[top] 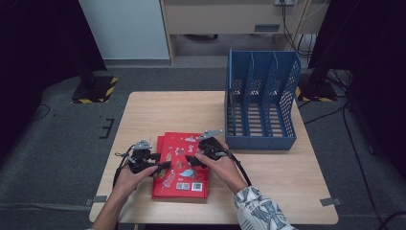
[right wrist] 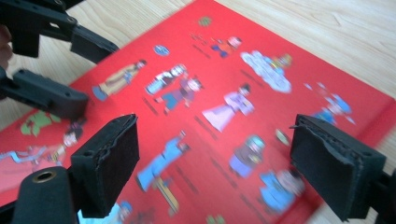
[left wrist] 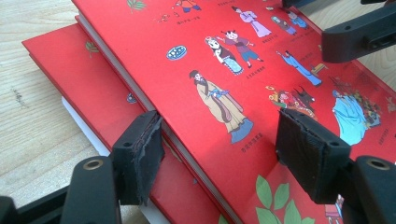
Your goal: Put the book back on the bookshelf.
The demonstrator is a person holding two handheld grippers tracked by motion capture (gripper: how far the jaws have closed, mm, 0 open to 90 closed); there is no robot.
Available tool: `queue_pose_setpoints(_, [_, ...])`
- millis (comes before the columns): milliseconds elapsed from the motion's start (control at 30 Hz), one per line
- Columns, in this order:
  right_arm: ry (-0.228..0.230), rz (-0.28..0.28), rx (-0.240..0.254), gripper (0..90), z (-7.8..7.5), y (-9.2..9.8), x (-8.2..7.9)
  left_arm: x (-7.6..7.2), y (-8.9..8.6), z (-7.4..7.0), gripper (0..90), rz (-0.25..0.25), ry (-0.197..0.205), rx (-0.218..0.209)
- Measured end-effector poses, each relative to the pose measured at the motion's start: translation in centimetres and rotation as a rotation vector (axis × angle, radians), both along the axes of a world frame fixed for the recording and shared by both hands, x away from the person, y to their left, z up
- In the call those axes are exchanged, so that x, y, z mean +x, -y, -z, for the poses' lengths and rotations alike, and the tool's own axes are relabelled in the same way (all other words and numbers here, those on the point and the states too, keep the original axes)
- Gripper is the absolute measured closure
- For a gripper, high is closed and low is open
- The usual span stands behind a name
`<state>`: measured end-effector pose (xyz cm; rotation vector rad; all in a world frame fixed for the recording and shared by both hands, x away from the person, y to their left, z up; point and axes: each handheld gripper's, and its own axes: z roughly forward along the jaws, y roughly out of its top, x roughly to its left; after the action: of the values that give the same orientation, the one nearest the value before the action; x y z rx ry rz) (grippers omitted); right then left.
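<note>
A stack of red picture books (top: 181, 167) lies on the wooden table's front middle. My left gripper (top: 163, 165) is at the stack's left edge. In the left gripper view it (left wrist: 229, 149) is shut on the top red book (left wrist: 219, 70): one pad sits under the raised edge, the other on the cover. The lower red book (left wrist: 79, 79) lies flat beneath. My right gripper (top: 198, 160) hovers over the cover from the right. In its own view it (right wrist: 215, 154) stands open above the blurred cover (right wrist: 224, 79), with the left gripper's jaws (right wrist: 60, 70) beyond.
A blue three-slot file rack (top: 261, 103) stands at the table's back right, open towards me. Bare tabletop (top: 163, 110) lies behind and beside the books. The other gripper's jaw (left wrist: 359, 35) shows top right in the left gripper view.
</note>
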<state>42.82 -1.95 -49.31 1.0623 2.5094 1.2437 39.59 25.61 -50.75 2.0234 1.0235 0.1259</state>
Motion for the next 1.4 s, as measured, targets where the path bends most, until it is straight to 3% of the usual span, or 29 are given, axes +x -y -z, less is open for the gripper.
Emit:
queue_pose_setpoints(100, [-0.006, 0.003, -0.019, 12.8, 0.1, 0.9, -0.3, 0.0, 0.0, 0.0, 31.3, 0.001, 0.002, -0.003])
queue_pose_setpoints(300, [-0.031, 0.020, -0.009, 9.2, 0.6, 2.2, -0.8, 0.0, 0.0, 0.1, 31.3, -0.002, 0.003, -0.003])
queue_pose_setpoints(433, [-0.079, 0.018, -0.022, 6.2, 1.5, 2.7, -1.0, 0.0, 0.0, 0.1, 31.3, -0.002, 0.005, -0.002])
queue_pose_setpoints(500, [-0.113, 0.017, 0.006, 5.7, 1.9, 2.8, -1.0, 0.0, 0.0, 0.1, 31.3, -0.001, 0.005, -0.003])
queue_pose_setpoints(733, [-0.137, 0.002, 0.038, 2.7, 2.4, 2.6, -0.6, 0.0, 0.0, 0.1, 31.1, 0.000, 0.007, -0.002])
queue_pose_setpoints(833, [-0.168, -0.013, 0.082, 1.5, 3.0, 2.3, -0.4, 0.0, 0.0, 0.1, 31.0, 0.003, 0.007, 0.002])
queue_pose_setpoints(933, [-0.181, -0.021, 0.078, 1.3, 3.0, 2.0, -0.1, 0.0, 0.2, 0.0, 30.6, 0.004, 0.006, 0.014])
queue_pose_setpoints(1033, [-0.168, -0.020, 0.059, 1.9, 2.6, 1.9, -0.2, 0.0, 0.2, -0.1, 30.5, 0.003, 0.006, 0.015])
queue_pose_setpoints(1167, [-0.110, 0.004, 0.044, 4.7, 1.8, 1.6, -0.4, 0.0, -0.1, -0.2, 30.5, -0.007, 0.016, 0.006])
queue_pose_setpoints(1333, [-0.100, 0.007, 0.018, 6.8, 0.8, 1.3, -0.1, 0.0, -0.1, -0.8, 30.8, -0.011, 0.037, 0.009])
queue_pose_setpoints(1400, [-0.077, 0.001, 0.008, 8.3, 0.3, 1.1, 0.0, 0.0, -0.2, -1.1, 31.0, -0.008, 0.045, 0.013])
